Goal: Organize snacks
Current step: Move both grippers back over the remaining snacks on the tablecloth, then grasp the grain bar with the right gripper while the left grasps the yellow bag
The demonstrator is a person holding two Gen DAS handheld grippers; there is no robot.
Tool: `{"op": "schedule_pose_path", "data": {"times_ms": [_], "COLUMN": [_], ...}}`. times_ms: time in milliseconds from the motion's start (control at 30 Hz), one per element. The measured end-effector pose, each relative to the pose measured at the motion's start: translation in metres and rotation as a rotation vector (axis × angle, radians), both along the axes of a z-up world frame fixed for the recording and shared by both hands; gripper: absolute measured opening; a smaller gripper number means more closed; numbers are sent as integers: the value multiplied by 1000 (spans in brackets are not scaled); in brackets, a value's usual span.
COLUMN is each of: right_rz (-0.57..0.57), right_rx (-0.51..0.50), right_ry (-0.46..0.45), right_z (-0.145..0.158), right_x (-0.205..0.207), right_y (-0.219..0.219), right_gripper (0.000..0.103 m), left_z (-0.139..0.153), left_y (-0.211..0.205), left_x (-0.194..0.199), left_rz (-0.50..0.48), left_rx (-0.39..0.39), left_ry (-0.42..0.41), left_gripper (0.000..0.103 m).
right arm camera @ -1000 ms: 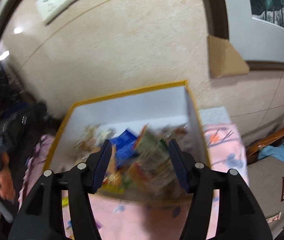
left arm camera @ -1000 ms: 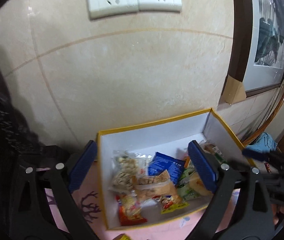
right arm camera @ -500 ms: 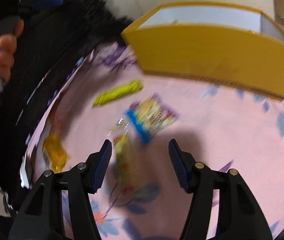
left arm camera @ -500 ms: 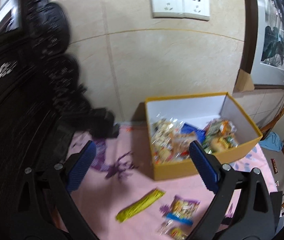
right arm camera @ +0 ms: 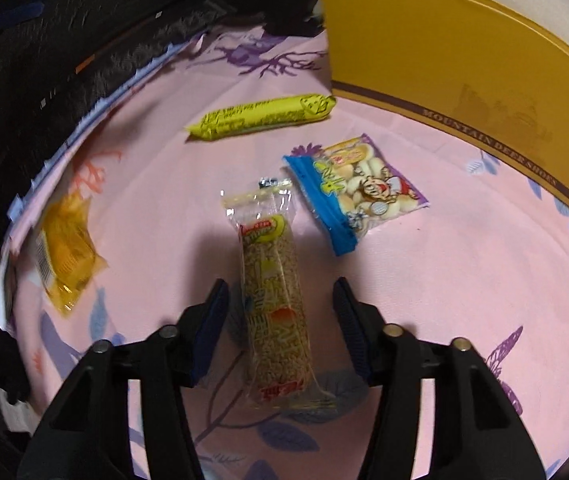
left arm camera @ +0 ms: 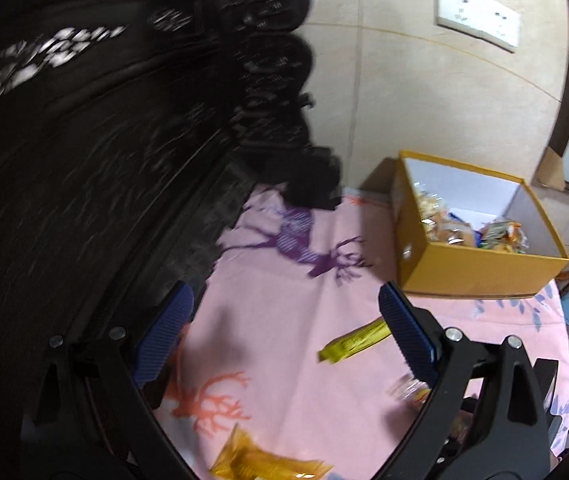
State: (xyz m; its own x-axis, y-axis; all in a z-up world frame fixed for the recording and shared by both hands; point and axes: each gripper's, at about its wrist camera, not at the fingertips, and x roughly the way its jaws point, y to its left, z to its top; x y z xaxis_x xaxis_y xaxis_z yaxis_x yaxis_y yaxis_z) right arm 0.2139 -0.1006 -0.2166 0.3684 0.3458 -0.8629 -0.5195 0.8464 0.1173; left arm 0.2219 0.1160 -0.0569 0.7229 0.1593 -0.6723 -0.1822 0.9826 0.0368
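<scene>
Both grippers left the yellow box; right gripper fingers, narrowing, straddle the rice bar untouched; left gripper fingers apart

Open yellow cardboard box, white inside, at cloth's far edge, holds several snack packets. Loose on pink cloth: clear-wrapped puffed-rice bar lying lengthwise; blue-edged biscuit pouch just beside it; lime-yellow stick packet near box; crumpled amber packet well apart.
</scene>
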Motion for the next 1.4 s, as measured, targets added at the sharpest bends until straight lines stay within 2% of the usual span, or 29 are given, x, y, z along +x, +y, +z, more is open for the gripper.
{"op": "schedule_pose_path", "data": {"times_ms": [33,67,300,433,500,733,867,1033,1100,1167,1400], "right_rz": [15,33,38,25,23,3,2,0,0,3,5], "right_rx": [-23,-42,-65,-70,-76,-85,-89,-88,-88,-87,-84], "right_ry": [-17,-29,-38,-35,-37,-43,-51,-57,-57,-60,-64], "right_z": [0,0,0,1,1,1,1,1,1,1,1], "right_x": [-3,-5,-26,-39,-45,-50,-51,-52,-52,-53,-53], "right_y": [2,3,-19,-32,-35,-37,-36,-37,-37,-38,-38], "right_gripper": [39,30,30,30,30,30,30,31,31,31,31], "left_z": [-2,-3,-21,-44,-61,-129,-139,-158,-164,-169,-181], "left_y": [4,6,13,15,14,15,10,19,20,16,3], "left_x": [-2,-4,-20,-40,-52,-88,-94,-92,-87,-82,-83], "left_rz": [9,18,74,150,205,518,587,685,703,709,595], "left_rx": [-4,-6,-6,-23,-28,-113,-128,-251,-291,-292,-247], "left_ry": [3,5,49,103,140,365,366,343,355,366,390], "left_gripper": [96,96,96,96,96,96,96,96,96,96,95]}}
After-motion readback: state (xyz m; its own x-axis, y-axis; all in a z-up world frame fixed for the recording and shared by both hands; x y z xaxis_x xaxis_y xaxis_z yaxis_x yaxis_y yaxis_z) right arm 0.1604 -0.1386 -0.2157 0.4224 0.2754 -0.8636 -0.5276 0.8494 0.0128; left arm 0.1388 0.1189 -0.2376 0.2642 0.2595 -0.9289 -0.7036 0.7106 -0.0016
